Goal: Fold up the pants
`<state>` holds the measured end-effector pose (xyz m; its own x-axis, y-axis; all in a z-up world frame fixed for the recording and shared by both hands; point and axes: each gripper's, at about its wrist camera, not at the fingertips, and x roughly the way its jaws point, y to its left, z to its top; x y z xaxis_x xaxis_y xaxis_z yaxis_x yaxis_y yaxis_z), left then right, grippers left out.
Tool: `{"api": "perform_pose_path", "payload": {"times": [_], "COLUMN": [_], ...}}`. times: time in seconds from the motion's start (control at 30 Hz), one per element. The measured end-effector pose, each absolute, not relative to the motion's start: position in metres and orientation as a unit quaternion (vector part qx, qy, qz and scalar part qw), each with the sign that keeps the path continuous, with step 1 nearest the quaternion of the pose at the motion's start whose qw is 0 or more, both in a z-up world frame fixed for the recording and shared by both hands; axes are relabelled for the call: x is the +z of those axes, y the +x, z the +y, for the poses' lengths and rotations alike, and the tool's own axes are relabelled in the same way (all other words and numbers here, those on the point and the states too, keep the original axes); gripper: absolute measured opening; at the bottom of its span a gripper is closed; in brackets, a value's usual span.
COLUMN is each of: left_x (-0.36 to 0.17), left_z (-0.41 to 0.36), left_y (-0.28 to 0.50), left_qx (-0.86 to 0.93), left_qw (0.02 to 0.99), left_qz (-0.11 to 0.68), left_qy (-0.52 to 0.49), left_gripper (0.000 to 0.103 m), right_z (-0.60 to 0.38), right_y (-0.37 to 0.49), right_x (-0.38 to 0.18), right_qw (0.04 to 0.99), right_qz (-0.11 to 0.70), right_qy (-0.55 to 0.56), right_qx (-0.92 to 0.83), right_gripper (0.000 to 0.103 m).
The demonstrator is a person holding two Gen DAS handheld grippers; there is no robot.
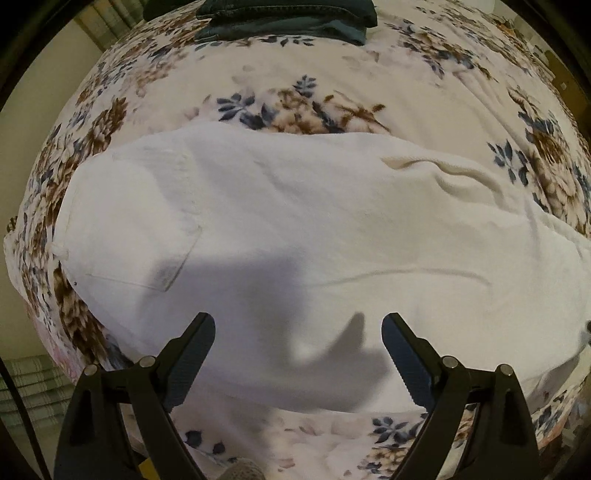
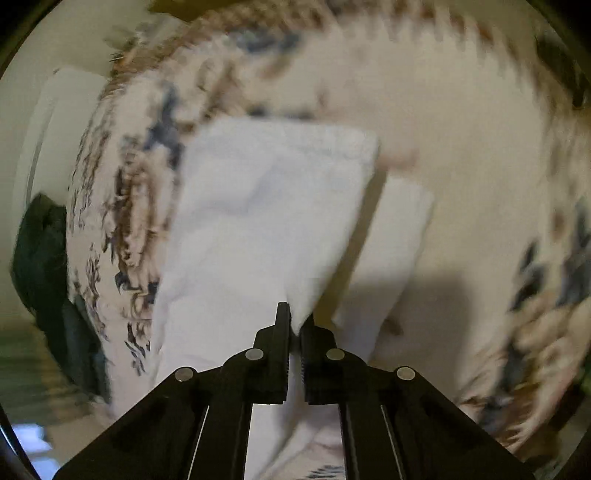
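Note:
White pants (image 1: 295, 221) lie across a floral blanket (image 1: 295, 92), waist end with a back pocket at the left. My left gripper (image 1: 298, 325) is open and empty, hovering above the pants' near edge. In the blurred right wrist view, my right gripper (image 2: 295, 325) is shut on the pants (image 2: 258, 221), pinching a leg edge and holding it lifted off the blanket (image 2: 461, 166). A second white layer (image 2: 391, 240) lies under the lifted part.
A dark green folded garment (image 1: 288, 18) lies at the far edge of the blanket; it also shows at the left of the right wrist view (image 2: 48, 266). The bed's left edge drops to a pale floor (image 1: 22, 129).

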<state>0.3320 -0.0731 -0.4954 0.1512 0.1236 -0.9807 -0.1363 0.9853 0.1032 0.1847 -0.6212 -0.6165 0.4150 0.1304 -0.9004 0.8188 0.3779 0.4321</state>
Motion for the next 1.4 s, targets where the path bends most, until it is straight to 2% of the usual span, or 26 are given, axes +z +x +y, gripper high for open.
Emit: {"api": "perform_pose_path", "payload": {"times": [0.07,0.17,0.23,0.3,0.33,0.37,0.4,0.5,0.67,0.77,0.93,1.0,1.1,1.17,1.23,1.27,1.3,1.4], "left_x": [-0.494,-0.498,-0.499,-0.492,-0.487,-0.482,-0.477,-0.461,-0.45,-0.461,-0.495,-0.512,-0.537,-0.542,-0.541,-0.539,-0.537,-0.519], "left_z": [-0.072,-0.065,-0.058,-0.046,-0.037,-0.027,-0.017,0.029,0.133,0.193,0.266,0.28,0.29,0.291,0.286,0.28,0.274,0.263], "left_y": [0.331,0.33,0.329,0.327,0.326,0.323,0.321,0.307,0.291,0.294,0.308,0.313,0.318,0.317,0.318,0.319,0.32,0.312], "left_qx": [0.09,0.092,0.092,0.091,0.092,0.093,0.095,0.116,0.18,0.205,0.214,0.213,0.195,0.189,0.182,0.182,0.18,0.173], "left_qw": [0.761,0.759,0.752,0.753,0.754,0.754,0.753,0.748,0.733,0.721,0.704,0.692,0.677,0.68,0.697,0.707,0.717,0.744], "left_qz": [0.642,0.645,0.652,0.65,0.648,0.647,0.647,0.644,0.635,0.629,0.621,0.626,0.632,0.617,0.602,0.598,0.595,0.579], "left_qy": [-0.004,-0.014,-0.028,-0.044,-0.051,-0.061,-0.072,-0.112,-0.167,-0.206,-0.27,-0.29,-0.323,-0.348,-0.345,-0.33,-0.314,-0.286], "left_gripper": [0.093,0.093,0.093,0.092,0.092,0.092,0.093,0.093,0.092,0.092,0.092,0.092,0.092,0.084,0.049,0.043,0.032,0.018], "right_z": [-0.622,-0.621,-0.624,-0.627,-0.624,-0.62,-0.612,-0.552,-0.417,-0.337,-0.292,-0.285,-0.282,-0.279,-0.272,-0.27,-0.266,-0.26], "right_y": [0.172,0.184,0.191,0.183,0.181,0.18,0.176,0.174,0.187,0.2,0.209,0.208,0.205,0.208,0.213,0.213,0.218,0.213], "right_x": [-0.596,-0.636,-0.651,-0.636,-0.627,-0.618,-0.609,-0.591,-0.597,-0.61,-0.631,-0.637,-0.646,-0.646,-0.639,-0.636,-0.633,-0.614], "right_qw": [0.691,0.645,0.614,0.62,0.624,0.627,0.631,0.626,0.59,0.577,0.568,0.566,0.561,0.566,0.582,0.588,0.595,0.613], "right_qz": [0.48,0.548,0.56,0.547,0.543,0.54,0.536,0.567,0.627,0.642,0.624,0.618,0.614,0.612,0.61,0.609,0.611,0.61], "right_qy": [0.464,0.466,0.502,0.508,0.507,0.506,0.507,0.5,0.505,0.504,0.534,0.541,0.547,0.543,0.527,0.521,0.511,0.49], "right_qx": [-0.275,-0.258,-0.24,-0.241,-0.243,-0.243,-0.239,-0.189,-0.061,-0.019,-0.057,-0.072,-0.096,-0.103,-0.107,-0.107,-0.108,-0.104], "right_gripper": [0.005,0.006,0.009,0.022,0.044,0.059,0.06,0.06,0.06,0.06,0.06,0.057,0.04,0.026,0.019,0.017,0.016,0.012]}}
